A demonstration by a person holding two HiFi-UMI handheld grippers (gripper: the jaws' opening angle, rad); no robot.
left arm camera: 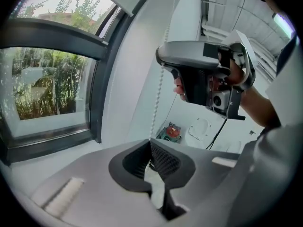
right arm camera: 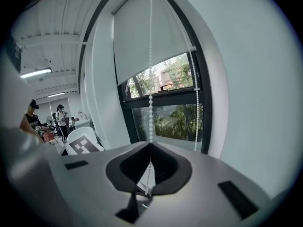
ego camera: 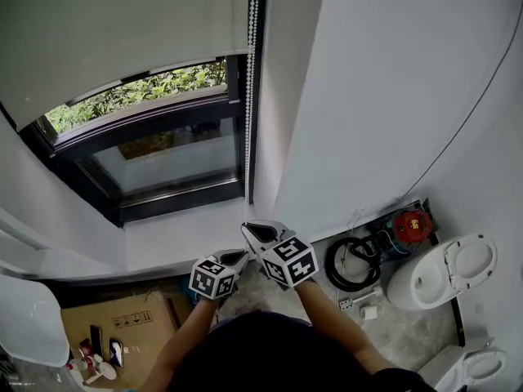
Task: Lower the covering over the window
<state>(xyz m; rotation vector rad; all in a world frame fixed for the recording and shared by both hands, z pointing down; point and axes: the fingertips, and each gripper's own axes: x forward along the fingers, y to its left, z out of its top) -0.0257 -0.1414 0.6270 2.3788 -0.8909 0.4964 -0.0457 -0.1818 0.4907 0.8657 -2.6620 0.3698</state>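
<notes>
A roller blind [ego camera: 122, 31] hangs over the upper part of a window [ego camera: 172, 158], with its bead chain [ego camera: 252, 80] running down the window's right edge. The right tongs [ego camera: 248, 230] are clamped on the chain just above the left tongs [ego camera: 242, 256], which grip it too. On the floor to the right, a coiled hose [ego camera: 351, 266] lies beside a toilet [ego camera: 441, 272]. What looks like a cardboard box [ego camera: 114, 323] lies at lower left.

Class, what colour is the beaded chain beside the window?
It is a white beaded pull chain, clearest in the right gripper view.
</notes>
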